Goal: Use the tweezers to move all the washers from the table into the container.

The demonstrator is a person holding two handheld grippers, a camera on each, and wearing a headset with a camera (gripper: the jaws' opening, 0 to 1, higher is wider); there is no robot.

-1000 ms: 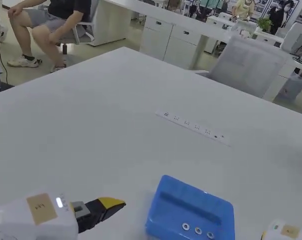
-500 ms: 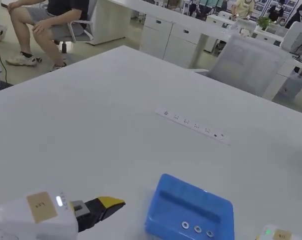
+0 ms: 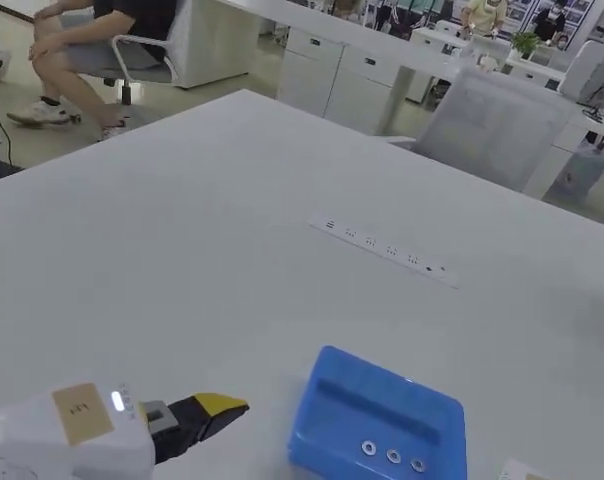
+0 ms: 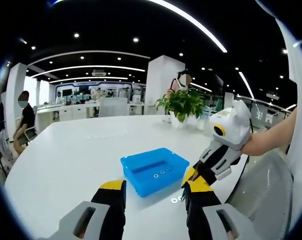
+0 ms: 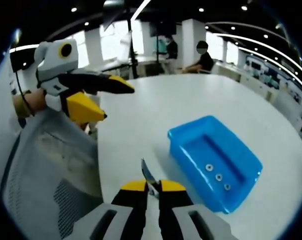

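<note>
Your right gripper (image 5: 152,184) has its two yellow-tipped jaws pressed nearly together on the tweezers (image 5: 146,171). The thin metal tip stands up between them and points out over the white table (image 5: 161,112). Just ahead and to the right in the right gripper view lies the blue container (image 5: 193,145). Three washers (image 5: 218,177) sit in a short row on its floor, close to one another but apart.

Your left gripper (image 4: 153,184) holds nothing, and its jaws stand wide apart. In the left gripper view the container (image 4: 141,180) lies straight ahead between them, with the washers (image 4: 162,172) showing as small dots inside. A small ring (image 4: 175,200), too small to tell for certain but shaped like a washer, lies on the table just beside the container's near corner, close to your right-hand jaw. Your right gripper (image 4: 190,175) comes in from the right of that view, its tips low near the table by the container.

From the head view, the left gripper (image 3: 217,408) lies low at the left, near the container (image 3: 342,385) but clear of it. A power strip (image 3: 382,250) is set into the table farther out. A potted plant (image 4: 183,102) stands beyond, and a mesh chair (image 5: 51,165) is at the table's edge. A seated person (image 3: 92,40) is well away across the room.
</note>
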